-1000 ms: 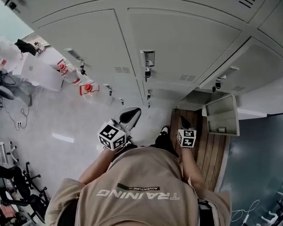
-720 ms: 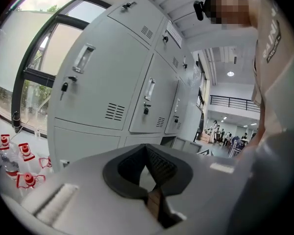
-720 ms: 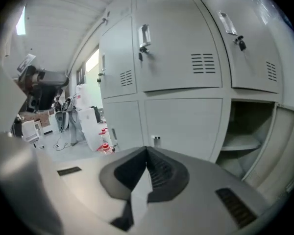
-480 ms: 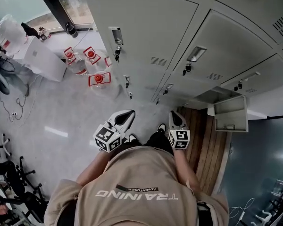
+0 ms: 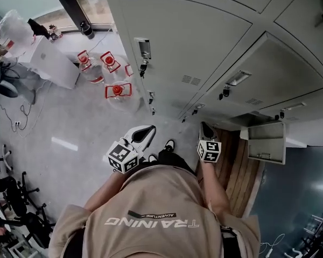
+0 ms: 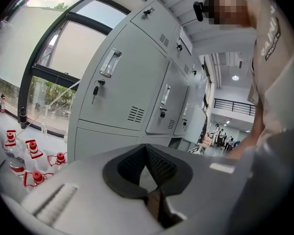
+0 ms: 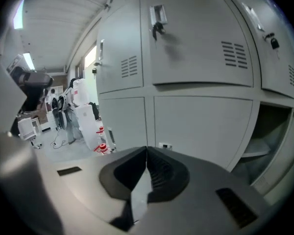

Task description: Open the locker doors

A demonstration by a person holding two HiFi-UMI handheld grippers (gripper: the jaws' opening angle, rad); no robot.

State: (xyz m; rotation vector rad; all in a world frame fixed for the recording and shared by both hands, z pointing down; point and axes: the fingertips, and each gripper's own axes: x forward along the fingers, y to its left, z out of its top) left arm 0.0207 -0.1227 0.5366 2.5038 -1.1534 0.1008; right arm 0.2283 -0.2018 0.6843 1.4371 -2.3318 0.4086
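A row of grey locker doors (image 5: 204,42) fills the top of the head view. The nearest closed door carries a recessed handle (image 5: 142,48) with a key under it. One low door (image 5: 266,142) at the right hangs open. My left gripper (image 5: 147,129) is shut and empty, held low in front of the person, well short of the lockers. My right gripper (image 5: 205,127) is likewise shut on nothing. In the left gripper view the shut left gripper (image 6: 146,149) faces closed doors and a handle (image 6: 110,62). The right gripper (image 7: 146,151) faces closed doors and an open compartment (image 7: 267,131).
Water bottles with red caps (image 5: 117,90) stand on the floor by the lockers' left end, next to a white box (image 5: 51,66) under a window. A wooden bench (image 5: 234,168) lies below the open door. Chairs (image 5: 11,208) and cables crowd the far left.
The head view has swung left along the locker row, bringing the bottles and window further in. Both grippers stay shut and low in front of the body.
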